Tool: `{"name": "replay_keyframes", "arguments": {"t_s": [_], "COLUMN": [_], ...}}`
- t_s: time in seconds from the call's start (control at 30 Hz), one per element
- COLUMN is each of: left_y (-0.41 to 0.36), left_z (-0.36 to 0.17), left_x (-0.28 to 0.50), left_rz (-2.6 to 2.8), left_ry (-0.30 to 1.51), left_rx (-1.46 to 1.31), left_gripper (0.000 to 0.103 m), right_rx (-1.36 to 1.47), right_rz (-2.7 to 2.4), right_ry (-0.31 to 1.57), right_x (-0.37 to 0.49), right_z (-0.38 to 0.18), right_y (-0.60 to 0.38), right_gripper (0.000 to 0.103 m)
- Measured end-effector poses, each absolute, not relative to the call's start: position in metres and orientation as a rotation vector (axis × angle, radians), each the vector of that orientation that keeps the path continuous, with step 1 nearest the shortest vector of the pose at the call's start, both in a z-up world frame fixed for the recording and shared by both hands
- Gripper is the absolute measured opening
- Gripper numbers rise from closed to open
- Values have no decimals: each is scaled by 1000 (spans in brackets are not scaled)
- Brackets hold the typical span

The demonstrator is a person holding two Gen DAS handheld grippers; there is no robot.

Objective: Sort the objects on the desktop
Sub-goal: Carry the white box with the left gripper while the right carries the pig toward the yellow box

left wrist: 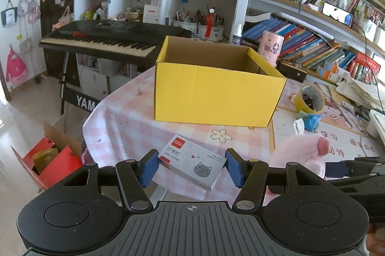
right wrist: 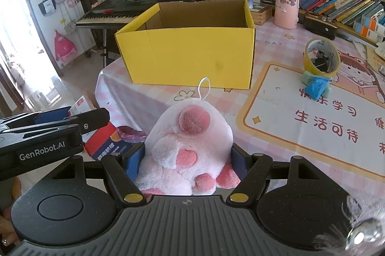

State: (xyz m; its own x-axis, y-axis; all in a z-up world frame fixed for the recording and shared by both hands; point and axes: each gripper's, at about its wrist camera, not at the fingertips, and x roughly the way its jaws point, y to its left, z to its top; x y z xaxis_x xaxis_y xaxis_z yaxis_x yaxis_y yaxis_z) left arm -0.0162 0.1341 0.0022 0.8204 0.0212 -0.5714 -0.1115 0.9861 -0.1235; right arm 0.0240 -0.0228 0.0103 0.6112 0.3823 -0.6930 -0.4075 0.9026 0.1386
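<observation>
My left gripper (left wrist: 191, 165) pinches a small flat cardboard staple box, white with a red corner and a grey cat face (left wrist: 192, 163); both blue pads press its short ends, and it sits level between them, on the near side of the open yellow corrugated-cardboard box (left wrist: 216, 92). My right gripper (right wrist: 188, 160) clamps a fluffy pink-and-white plush toy with darker pink felt spots (right wrist: 190, 135). The fur bulges past the pads, its white hanging loop pointing toward the yellow box (soft pile, rounded body). The two held things are side by side, the toy right of the staple box. The yellow box stands upright on the pink-checked tablecloth (left wrist: 125, 116), its brown interior showing nothing from either camera. Right of the yellow box stands a yellow tape roll (right wrist: 321, 57) holding black clips, on a crumpled blue wad.
</observation>
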Motion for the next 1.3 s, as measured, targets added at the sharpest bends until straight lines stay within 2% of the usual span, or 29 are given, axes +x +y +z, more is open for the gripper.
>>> {"name": "replay_keyframes", "arguments": {"t_s": [0.3, 0.67, 0.93, 1.3], "left_y": [133, 137, 139, 134], "left_z": [3, 29, 48, 47], "left_x": [-10, 4, 38, 93], "left_rz": [51, 34, 37, 93], "left_ry": [595, 470, 400, 418], "left_rx": [-149, -139, -110, -96], "left_gripper": [59, 59, 59, 59], "right_rx": [-37, -36, -28, -26], "right_rz": [447, 436, 413, 446], "right_ry": [796, 703, 620, 551], "right_x": [30, 48, 94, 170], "right_z": [10, 29, 56, 81], "right_y": [-21, -22, -29, -35], "right_gripper": [71, 71, 71, 71]}}
